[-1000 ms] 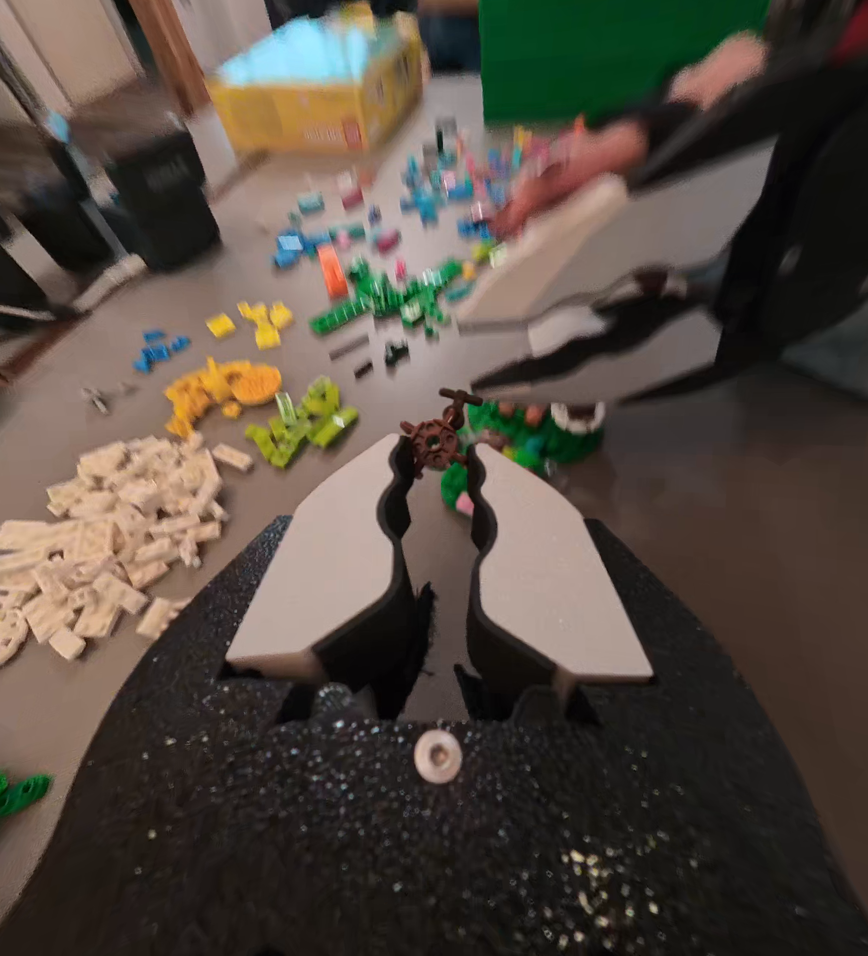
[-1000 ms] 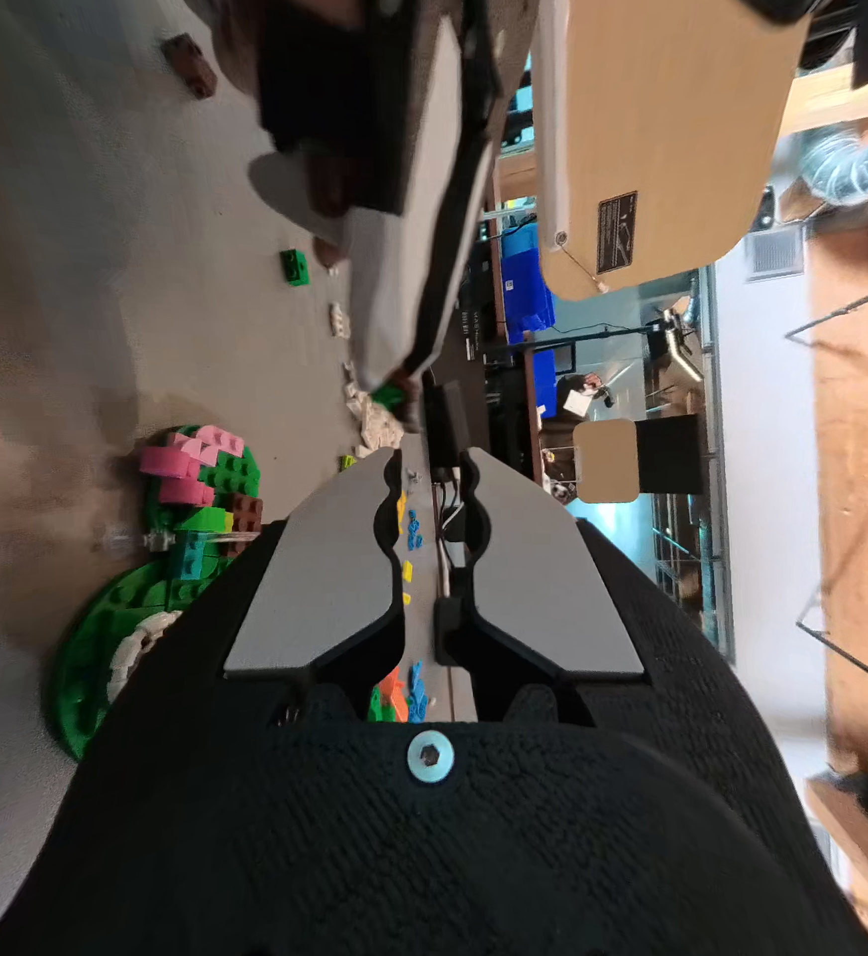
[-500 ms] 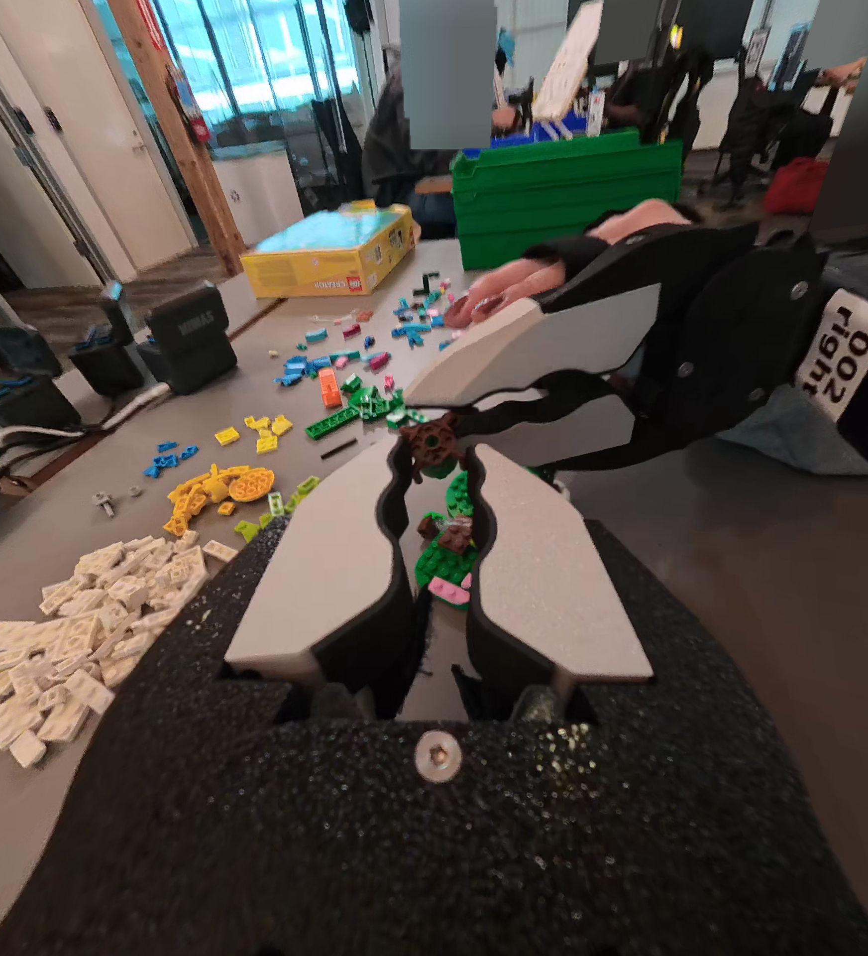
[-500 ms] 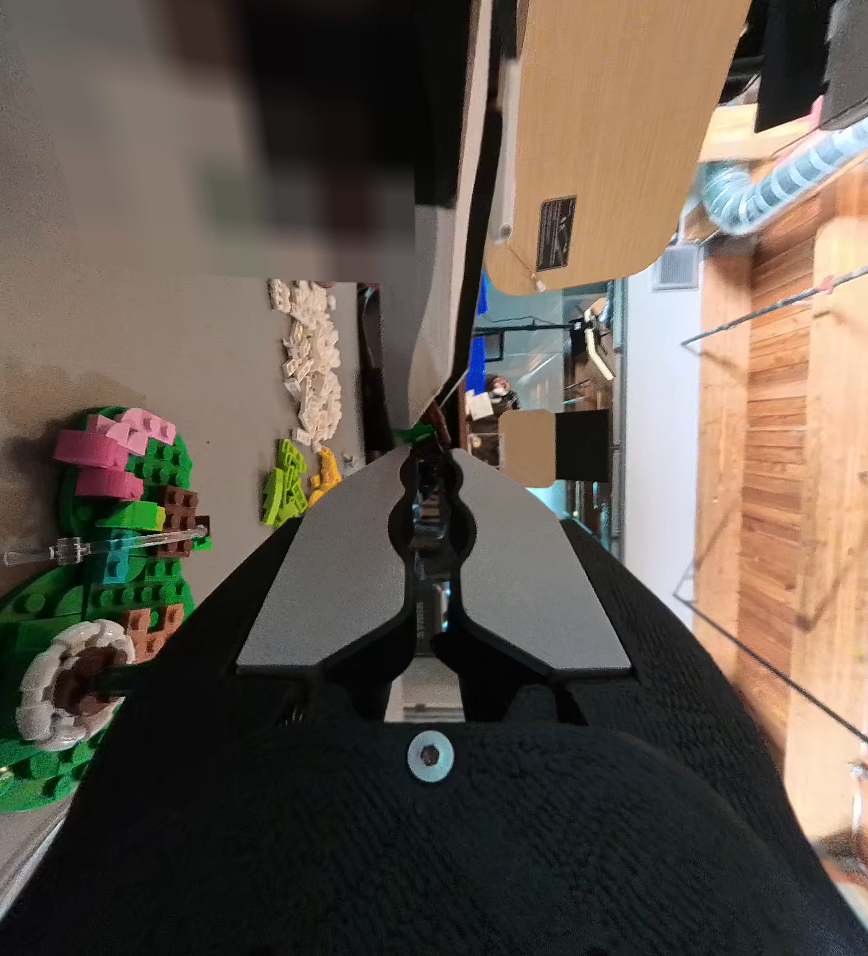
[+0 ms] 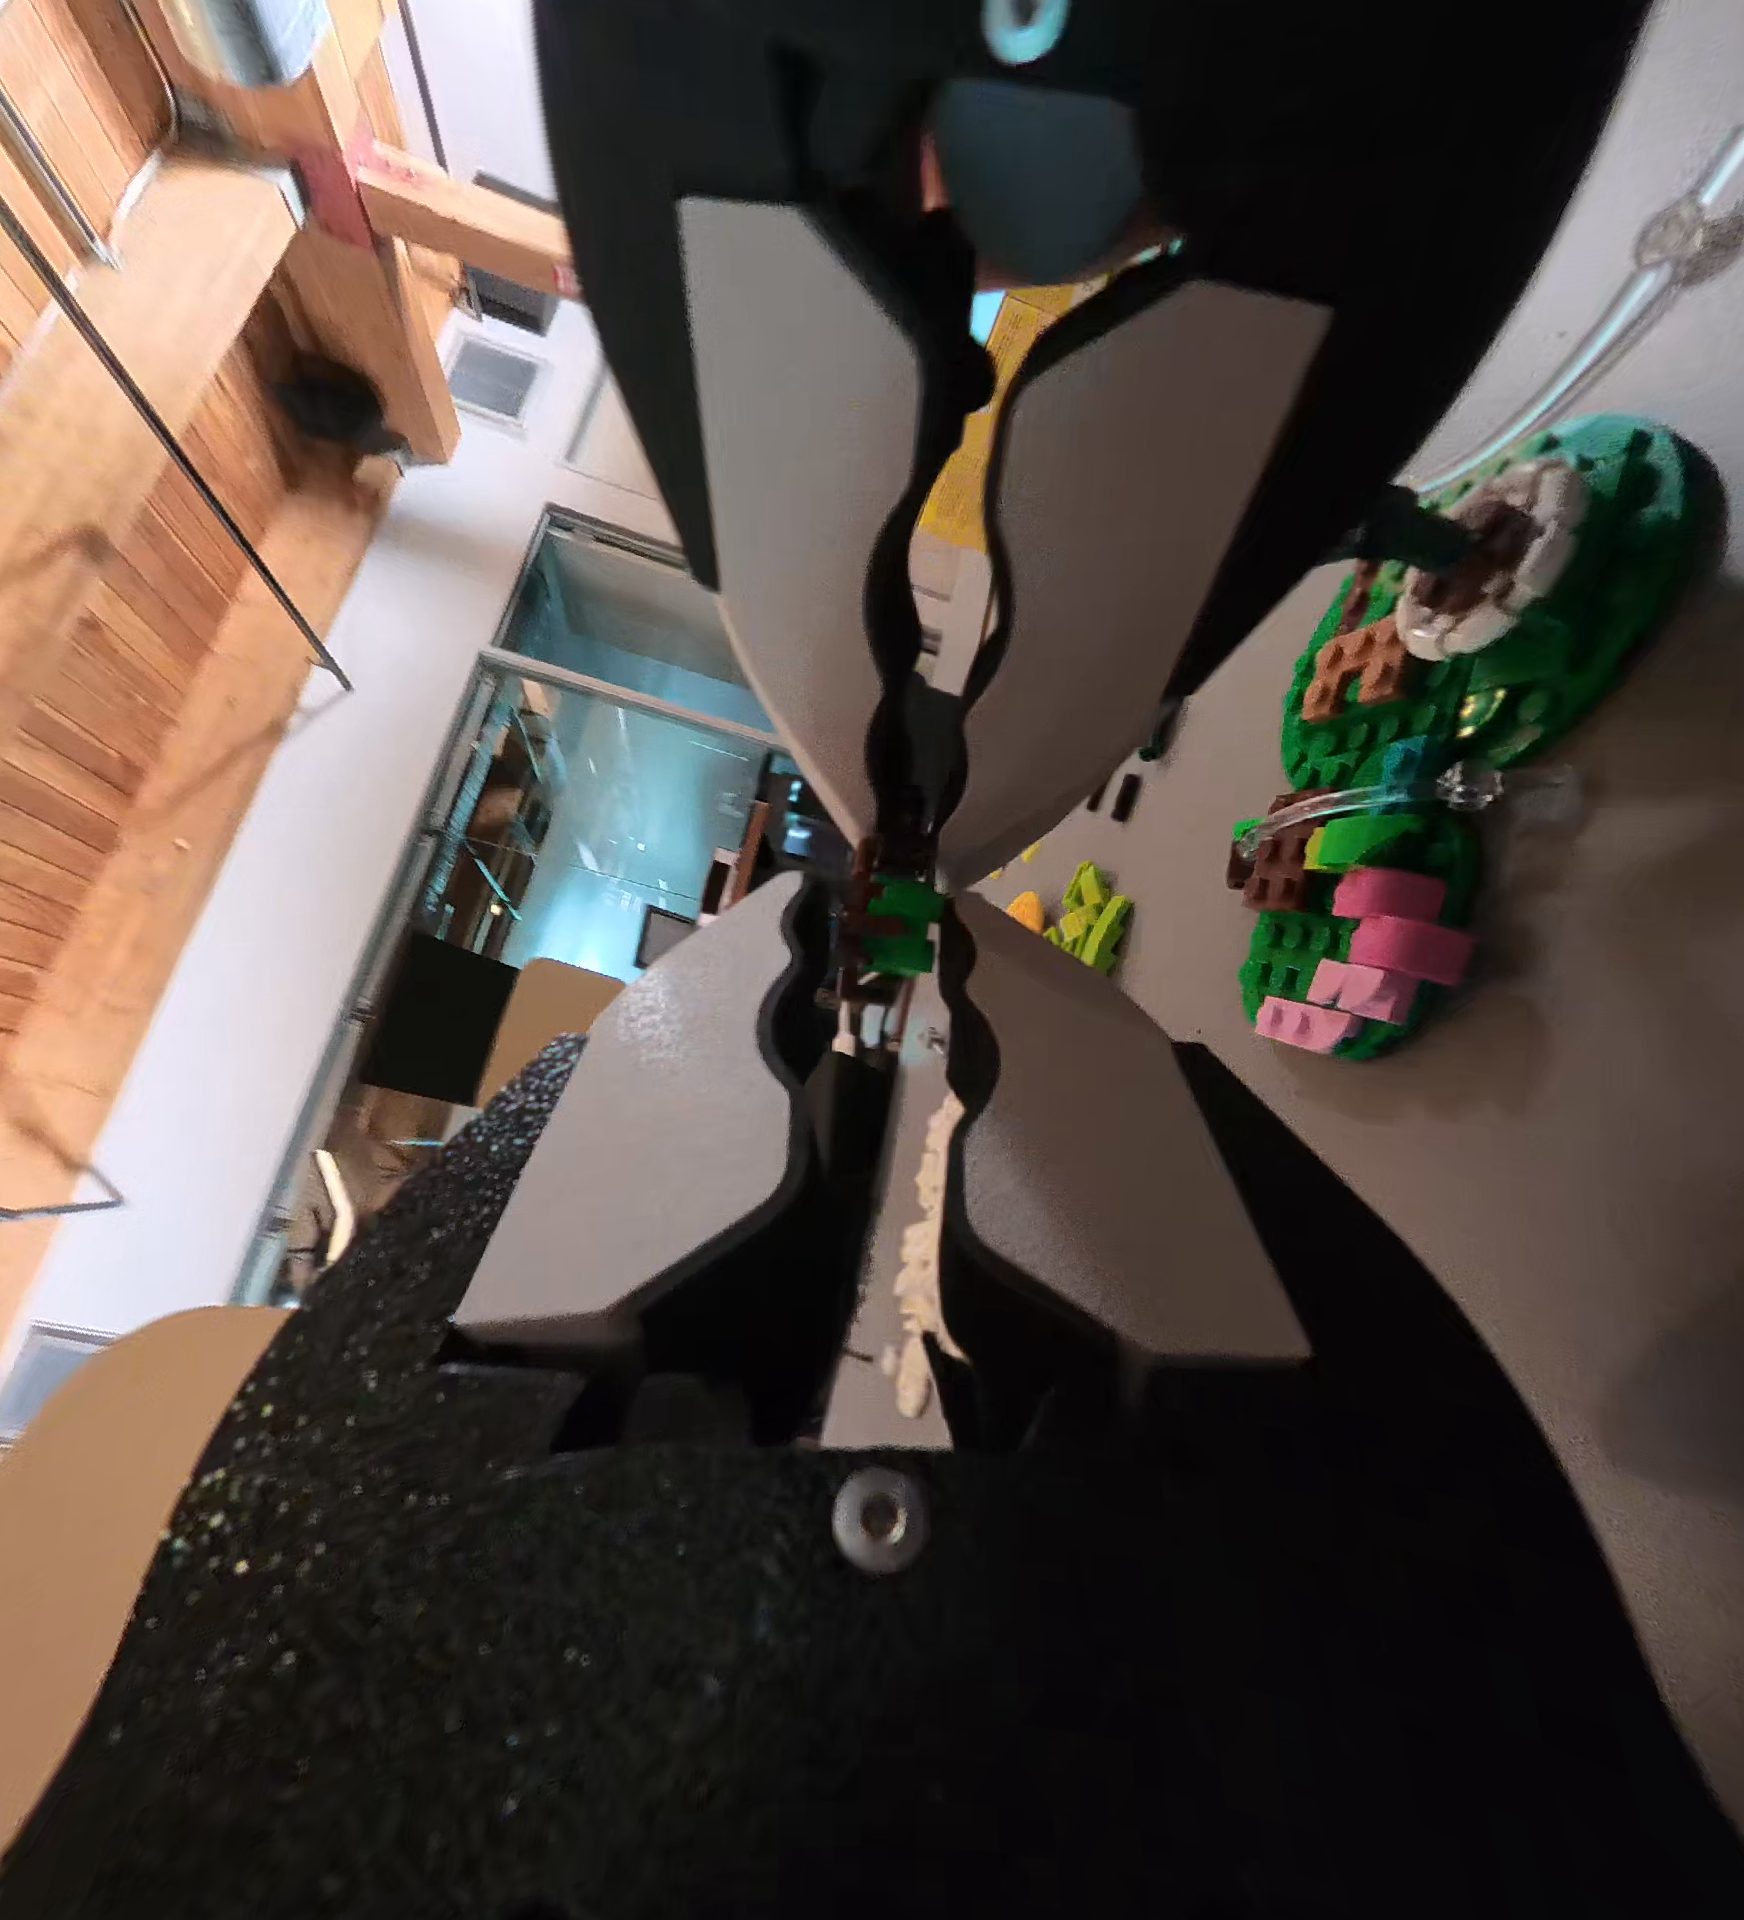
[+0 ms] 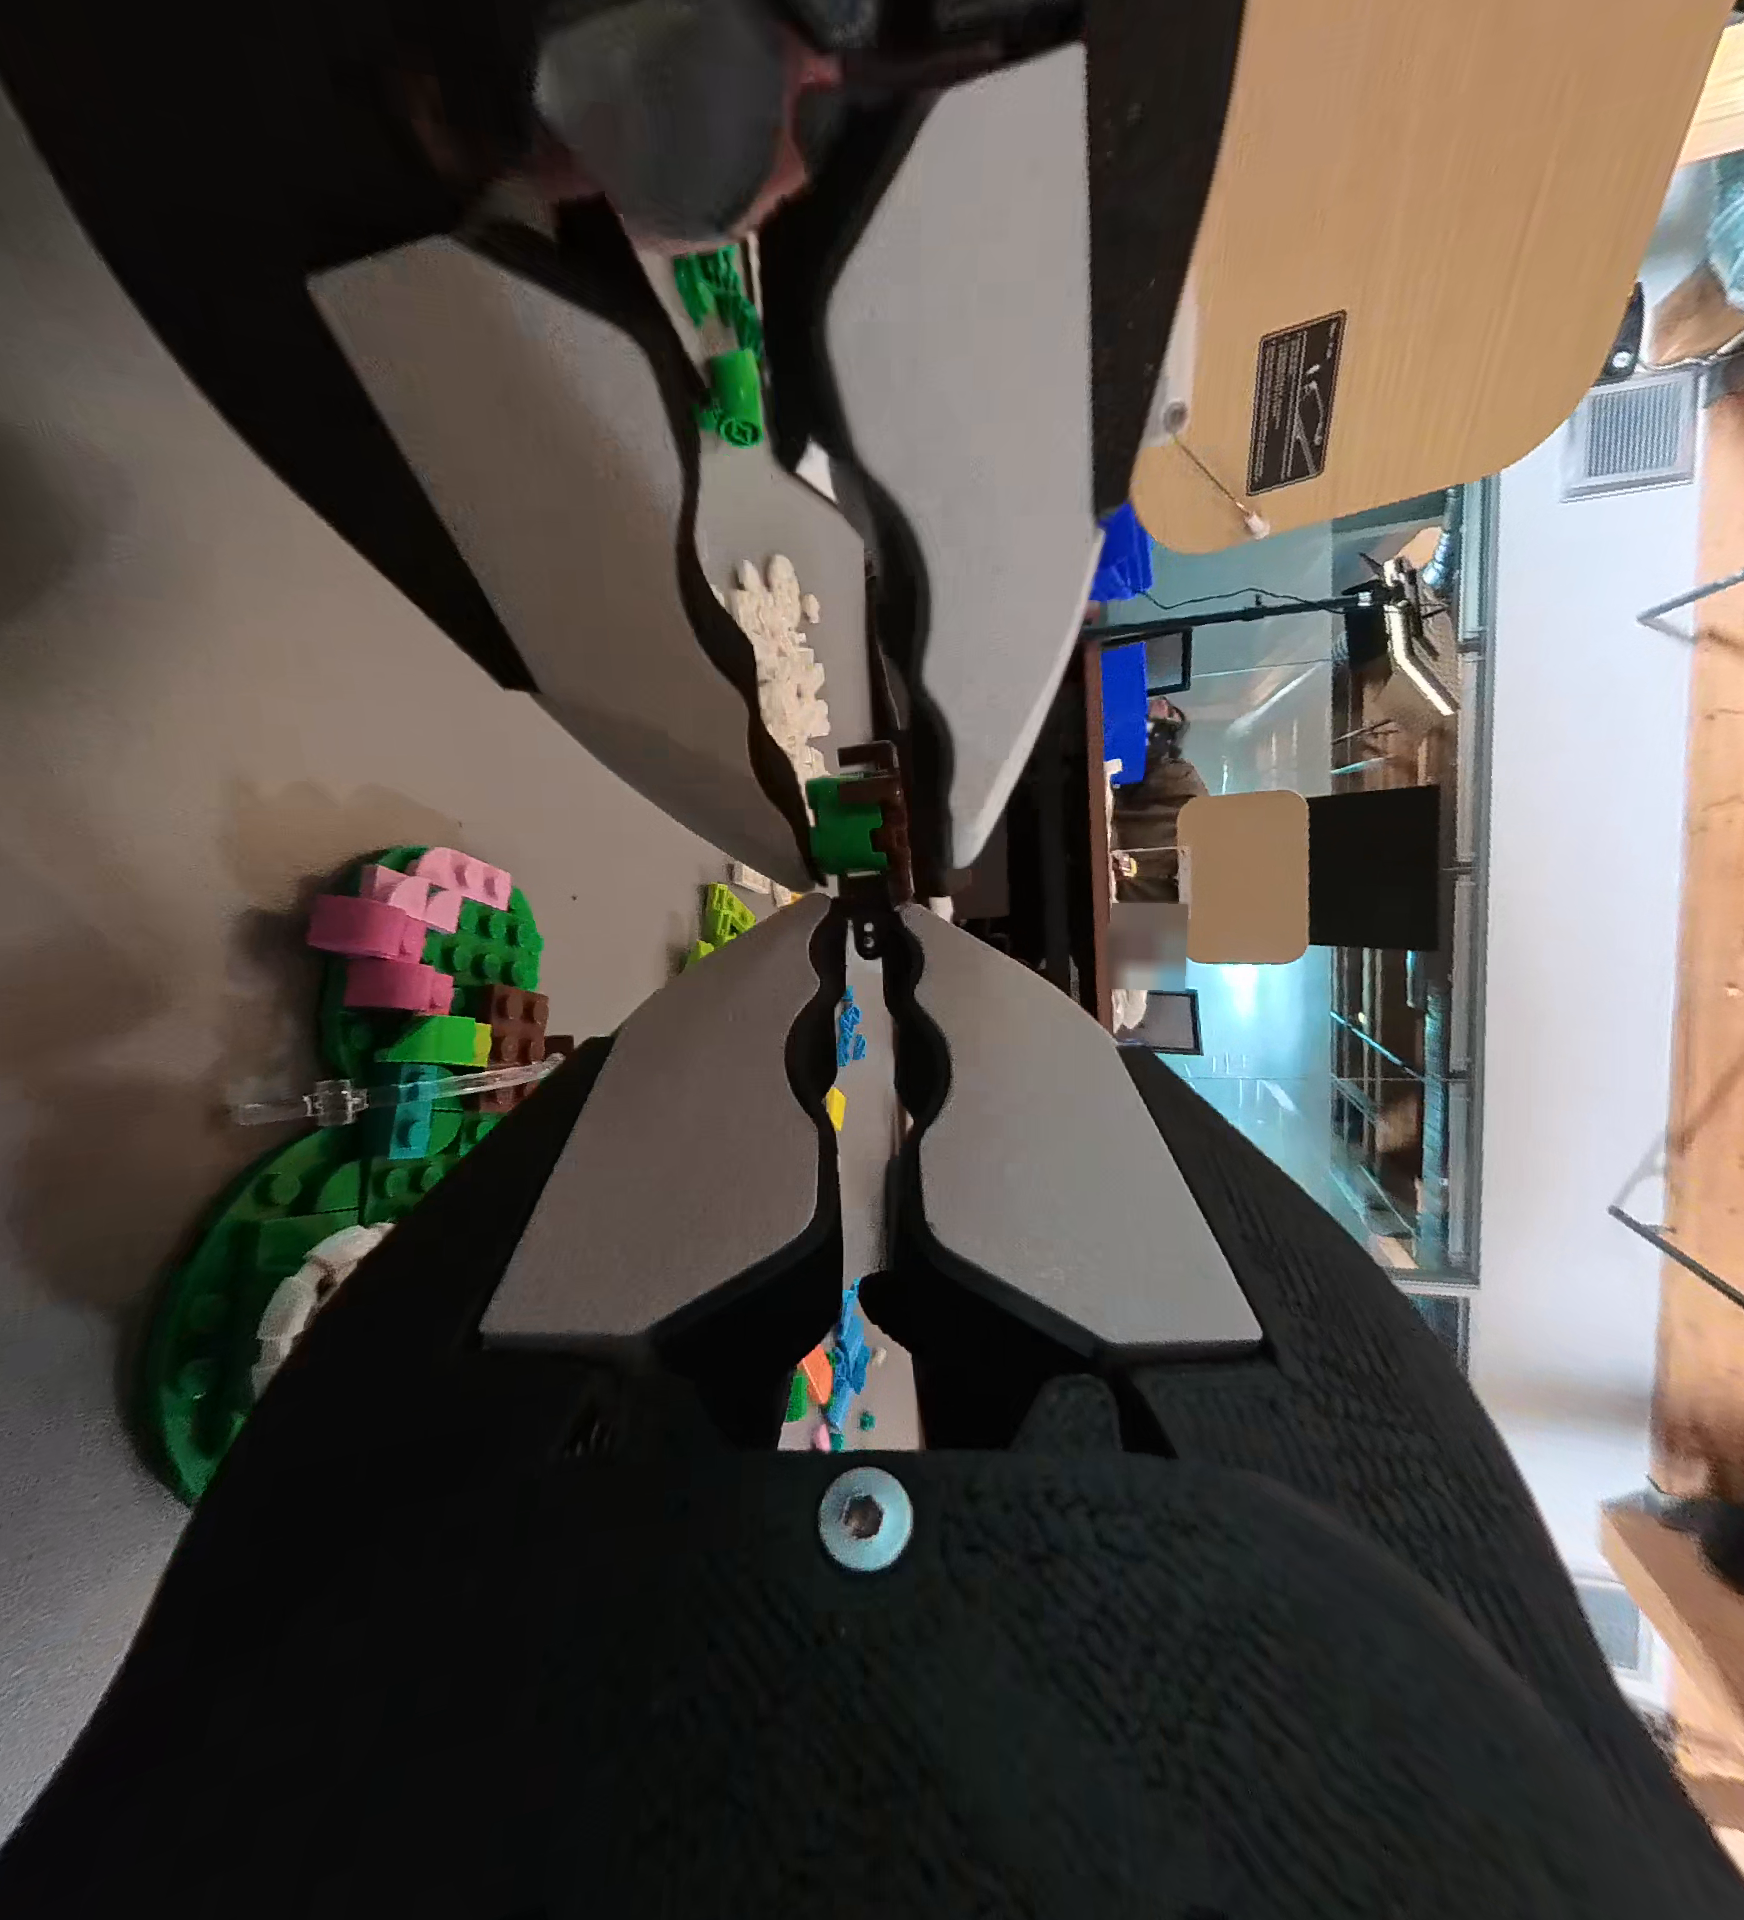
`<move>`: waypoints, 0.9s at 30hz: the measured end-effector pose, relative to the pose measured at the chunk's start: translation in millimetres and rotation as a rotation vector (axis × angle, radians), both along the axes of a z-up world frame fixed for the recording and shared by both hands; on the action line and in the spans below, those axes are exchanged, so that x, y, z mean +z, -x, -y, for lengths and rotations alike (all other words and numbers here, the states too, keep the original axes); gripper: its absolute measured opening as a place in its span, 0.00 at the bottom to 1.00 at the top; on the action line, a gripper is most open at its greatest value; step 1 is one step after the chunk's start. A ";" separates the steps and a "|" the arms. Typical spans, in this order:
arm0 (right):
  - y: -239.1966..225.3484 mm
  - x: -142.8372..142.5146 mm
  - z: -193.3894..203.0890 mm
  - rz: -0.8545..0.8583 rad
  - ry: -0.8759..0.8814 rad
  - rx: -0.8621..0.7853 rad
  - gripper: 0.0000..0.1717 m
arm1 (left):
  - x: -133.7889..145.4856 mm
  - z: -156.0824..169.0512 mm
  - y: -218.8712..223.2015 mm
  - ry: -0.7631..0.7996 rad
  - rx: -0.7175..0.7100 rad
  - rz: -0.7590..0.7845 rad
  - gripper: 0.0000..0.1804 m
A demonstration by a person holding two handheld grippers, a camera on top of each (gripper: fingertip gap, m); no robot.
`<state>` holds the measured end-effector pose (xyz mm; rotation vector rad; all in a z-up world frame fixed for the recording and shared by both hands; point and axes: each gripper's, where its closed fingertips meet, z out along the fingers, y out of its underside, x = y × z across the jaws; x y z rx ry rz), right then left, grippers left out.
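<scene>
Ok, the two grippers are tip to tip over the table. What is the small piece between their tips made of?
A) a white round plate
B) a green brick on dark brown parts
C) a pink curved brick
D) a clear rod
B: the small piece between the left gripper and the right gripper shows a green block against dark brown parts.

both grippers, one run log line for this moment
left gripper: shut on brown-green brick piece | right gripper: pinching its thin dark stem | tips facing
</scene>
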<state>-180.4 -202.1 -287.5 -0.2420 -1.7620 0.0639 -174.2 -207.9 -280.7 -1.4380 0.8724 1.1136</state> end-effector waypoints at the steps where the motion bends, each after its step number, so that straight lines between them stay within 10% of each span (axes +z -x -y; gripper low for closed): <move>1: -0.3 0.1 0.6 0.003 0.007 0.001 0.03 | 0.1 0.3 -1.7 -0.006 0.001 -0.031 0.11; 27: -13.2 31.7 5.6 -0.289 -0.451 0.126 0.04 | 8.8 1.8 -20.5 0.106 -0.249 1.125 0.09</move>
